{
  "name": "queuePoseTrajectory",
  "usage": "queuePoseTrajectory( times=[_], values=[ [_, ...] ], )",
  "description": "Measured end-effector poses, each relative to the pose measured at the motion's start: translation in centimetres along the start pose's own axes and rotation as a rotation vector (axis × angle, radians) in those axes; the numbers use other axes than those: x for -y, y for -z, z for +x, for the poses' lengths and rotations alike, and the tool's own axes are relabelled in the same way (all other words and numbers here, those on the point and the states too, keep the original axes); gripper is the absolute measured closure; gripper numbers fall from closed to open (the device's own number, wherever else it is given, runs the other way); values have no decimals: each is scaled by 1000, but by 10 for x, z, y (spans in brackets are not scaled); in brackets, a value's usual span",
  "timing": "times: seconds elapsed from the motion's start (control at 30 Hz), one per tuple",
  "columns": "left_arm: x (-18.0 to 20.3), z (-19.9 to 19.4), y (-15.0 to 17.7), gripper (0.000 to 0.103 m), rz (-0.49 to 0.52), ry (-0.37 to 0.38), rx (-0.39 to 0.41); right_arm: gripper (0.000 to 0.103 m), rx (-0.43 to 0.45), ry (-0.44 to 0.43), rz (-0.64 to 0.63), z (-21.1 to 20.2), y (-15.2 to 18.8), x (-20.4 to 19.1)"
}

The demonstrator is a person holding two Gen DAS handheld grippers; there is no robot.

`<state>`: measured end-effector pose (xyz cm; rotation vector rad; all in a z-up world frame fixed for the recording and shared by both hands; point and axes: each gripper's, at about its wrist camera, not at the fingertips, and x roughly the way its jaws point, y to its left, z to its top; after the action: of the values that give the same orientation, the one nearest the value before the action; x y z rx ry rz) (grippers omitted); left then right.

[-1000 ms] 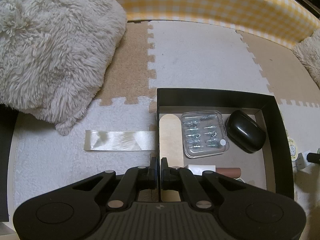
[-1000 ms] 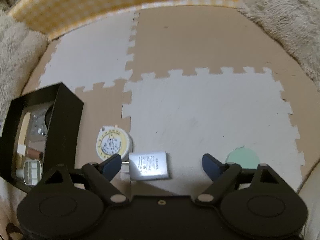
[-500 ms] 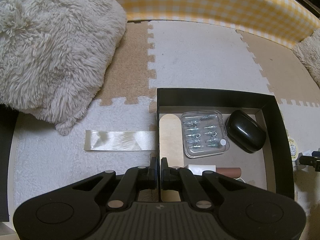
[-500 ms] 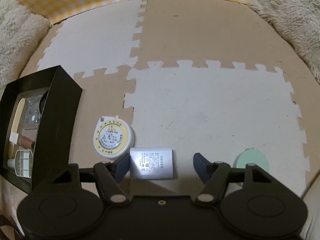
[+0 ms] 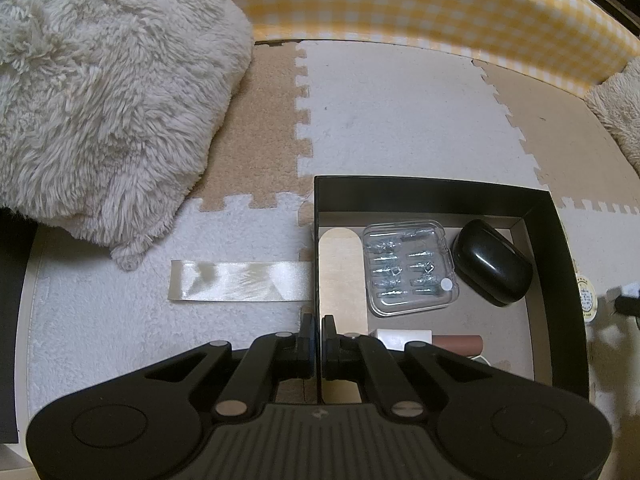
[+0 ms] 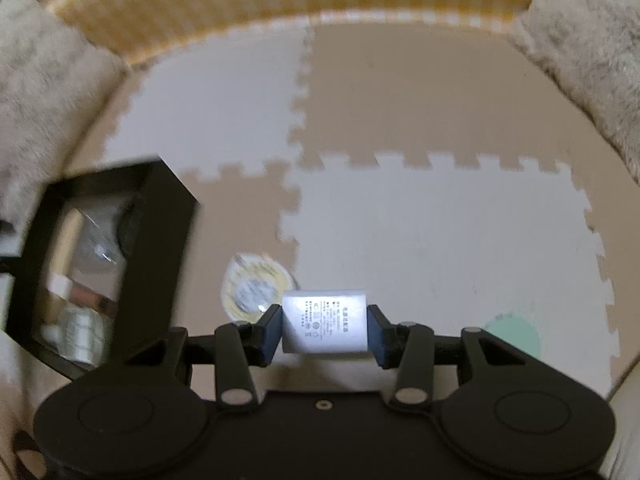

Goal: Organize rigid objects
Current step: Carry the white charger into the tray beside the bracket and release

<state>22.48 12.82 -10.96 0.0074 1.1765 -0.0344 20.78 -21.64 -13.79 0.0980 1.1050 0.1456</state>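
My right gripper [image 6: 323, 328] is shut on a white charger block [image 6: 324, 326], held off the mat. A round yellow tape measure [image 6: 252, 290] lies just left of it. The black box [image 6: 160, 240] is at the left; in the left wrist view the box [image 5: 432, 192] holds a wooden stick [image 5: 342, 272], a clear case of small bits [image 5: 410, 266], a black oval case [image 5: 492, 262] and a brown tube [image 5: 460, 344]. My left gripper [image 5: 318, 326] is shut on the box's left wall.
A satin ribbon strip [image 5: 240, 286] lies left of the box. A fluffy cushion [image 5: 100, 100] fills the far left. A yellow checked bumper [image 5: 400, 4] runs along the back. A green disc [image 6: 514, 332] lies at the right on the foam mat.
My right gripper closed around the charger block and lifted it. The right view now tilts and blurs with motion. The left gripper and box have stayed still.
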Motion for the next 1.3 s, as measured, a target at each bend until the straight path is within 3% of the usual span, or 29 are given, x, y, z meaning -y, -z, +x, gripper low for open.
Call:
queuePoseTrajectory(
  times=[0.23,0.47,0.67,1.1,1.17,1.3],
  values=[
    [0,0,0,101,1,-2,0,57,129,-186,-166,-39,-1,-42],
    [0,0,0,101,1,-3,0,57,128,-287,-318,-48,10,-93],
    [1,1,0,101,1,-3,0,57,86,-278,-387,-38,17,-123],
    [1,1,-1,101,2,-5,-1,56,14,-223,-406,-23,25,-138],
    [1,1,0,101,3,-6,-1,50,19,-212,-421,-25,26,-140],
    [2,1,-1,101,4,-7,-1,49,28,-177,-425,-27,26,-138]
  ],
)
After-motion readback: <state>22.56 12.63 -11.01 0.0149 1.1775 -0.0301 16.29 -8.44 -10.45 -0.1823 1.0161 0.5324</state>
